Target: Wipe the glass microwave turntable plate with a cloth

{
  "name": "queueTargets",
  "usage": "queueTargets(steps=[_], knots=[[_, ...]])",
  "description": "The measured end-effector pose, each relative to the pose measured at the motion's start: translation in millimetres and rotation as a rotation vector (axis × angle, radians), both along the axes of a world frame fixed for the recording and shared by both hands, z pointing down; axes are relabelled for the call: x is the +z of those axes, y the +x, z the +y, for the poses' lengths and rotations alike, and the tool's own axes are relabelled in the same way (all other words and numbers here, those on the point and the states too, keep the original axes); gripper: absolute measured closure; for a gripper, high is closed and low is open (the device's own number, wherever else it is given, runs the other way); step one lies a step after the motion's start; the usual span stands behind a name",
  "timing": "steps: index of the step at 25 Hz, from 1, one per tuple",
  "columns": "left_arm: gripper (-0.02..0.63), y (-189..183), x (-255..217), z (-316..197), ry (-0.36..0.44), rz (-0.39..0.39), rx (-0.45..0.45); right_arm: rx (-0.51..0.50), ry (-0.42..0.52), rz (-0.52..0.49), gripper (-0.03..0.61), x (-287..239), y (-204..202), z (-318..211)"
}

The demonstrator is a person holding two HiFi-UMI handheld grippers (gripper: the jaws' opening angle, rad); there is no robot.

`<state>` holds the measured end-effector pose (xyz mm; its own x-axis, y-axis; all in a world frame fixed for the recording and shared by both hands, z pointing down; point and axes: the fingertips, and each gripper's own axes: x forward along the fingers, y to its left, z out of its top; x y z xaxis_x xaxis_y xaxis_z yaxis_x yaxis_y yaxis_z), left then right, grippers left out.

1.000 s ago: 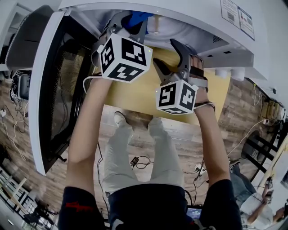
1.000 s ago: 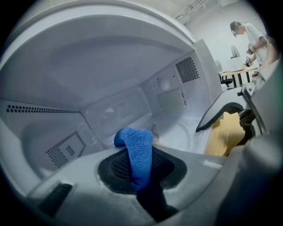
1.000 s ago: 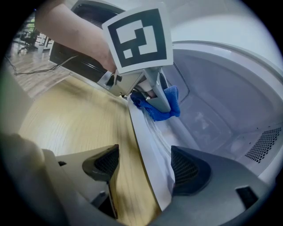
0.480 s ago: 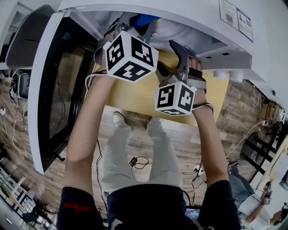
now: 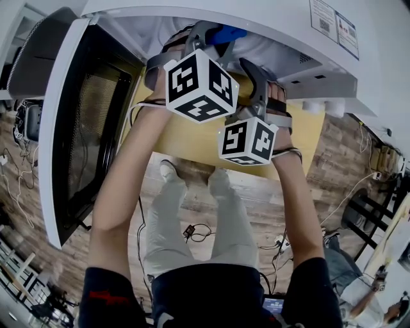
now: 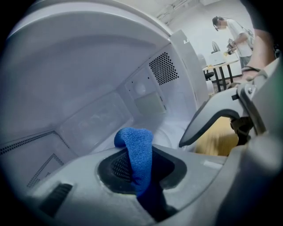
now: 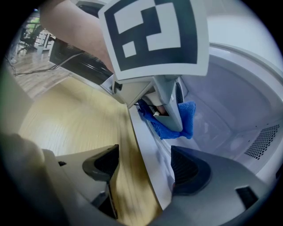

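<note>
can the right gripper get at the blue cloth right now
Probably yes. The cloth sits just ahead of the right gripper, its fingers apart, nothing between. But the left gripper is shut on it and partly covers it.

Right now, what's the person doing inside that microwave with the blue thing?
A person holds two grippers at the open microwave. The left gripper pinches a blue cloth inside its white cavity. The right gripper is open and empty, over the front edge beside the wooden table. I can't clearly see the glass plate.
</note>
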<state>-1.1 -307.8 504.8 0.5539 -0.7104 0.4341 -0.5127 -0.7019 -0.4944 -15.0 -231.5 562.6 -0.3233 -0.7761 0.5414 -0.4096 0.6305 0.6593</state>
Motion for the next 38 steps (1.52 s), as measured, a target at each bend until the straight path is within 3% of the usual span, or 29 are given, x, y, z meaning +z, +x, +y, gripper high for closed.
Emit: queueTargets(steps=[16, 23, 38], knots=[[0.555, 15, -1, 2, 0.019, -0.012, 0.075, 0.000, 0.010, -0.015, 0.232, 0, -1, 0], [0.555, 7, 1, -2, 0.043, -0.071, 0.033, -0.011, 0.022, -0.003, 0.232, 0, -5, 1], [0.555, -29, 2, -14, 0.071, -0.111, -0.076, -0.008, 0.026, -0.001, 0.232, 0, -7, 1]])
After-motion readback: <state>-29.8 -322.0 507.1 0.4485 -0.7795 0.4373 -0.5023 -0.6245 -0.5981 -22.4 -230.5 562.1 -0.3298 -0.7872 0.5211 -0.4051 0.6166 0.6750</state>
